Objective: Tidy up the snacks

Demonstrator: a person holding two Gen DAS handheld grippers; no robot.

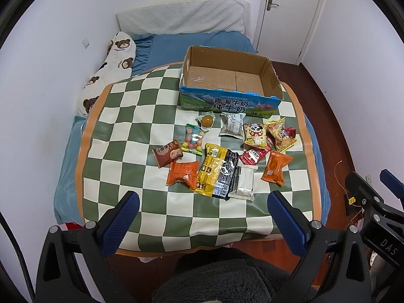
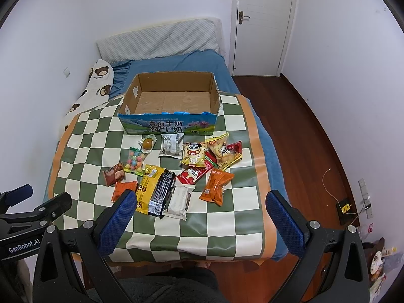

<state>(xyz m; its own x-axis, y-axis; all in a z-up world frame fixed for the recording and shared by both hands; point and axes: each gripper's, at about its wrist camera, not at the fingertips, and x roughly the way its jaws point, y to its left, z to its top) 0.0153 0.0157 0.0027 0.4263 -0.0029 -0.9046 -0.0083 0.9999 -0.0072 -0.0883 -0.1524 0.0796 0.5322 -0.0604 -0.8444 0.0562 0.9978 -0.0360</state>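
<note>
Several snack packets lie scattered on a green-and-white checked mat (image 1: 131, 126) (image 2: 227, 217) spread over a bed. Among them are a yellow-and-black bag (image 1: 217, 174) (image 2: 155, 189), two orange packets (image 1: 182, 173) (image 1: 275, 168) (image 2: 216, 184), a white packet (image 1: 244, 183) (image 2: 179, 200), a panda packet (image 1: 255, 135) (image 2: 194, 154) and a candy bag (image 1: 194, 140) (image 2: 135, 160). An empty cardboard milk box (image 1: 227, 101) (image 2: 169, 125) stands behind them. My left gripper (image 1: 203, 223) hangs open above the mat's near edge. My right gripper (image 2: 202, 223) is open too, holding nothing.
A bear-print pillow (image 1: 111, 70) (image 2: 93, 85) lies along the left wall, and a grey pillow (image 1: 181, 17) (image 2: 159, 40) at the head. Wooden floor (image 2: 298, 131) and a white door (image 2: 262, 22) are to the right. A dark fleece lap (image 1: 222, 277) sits below the grippers.
</note>
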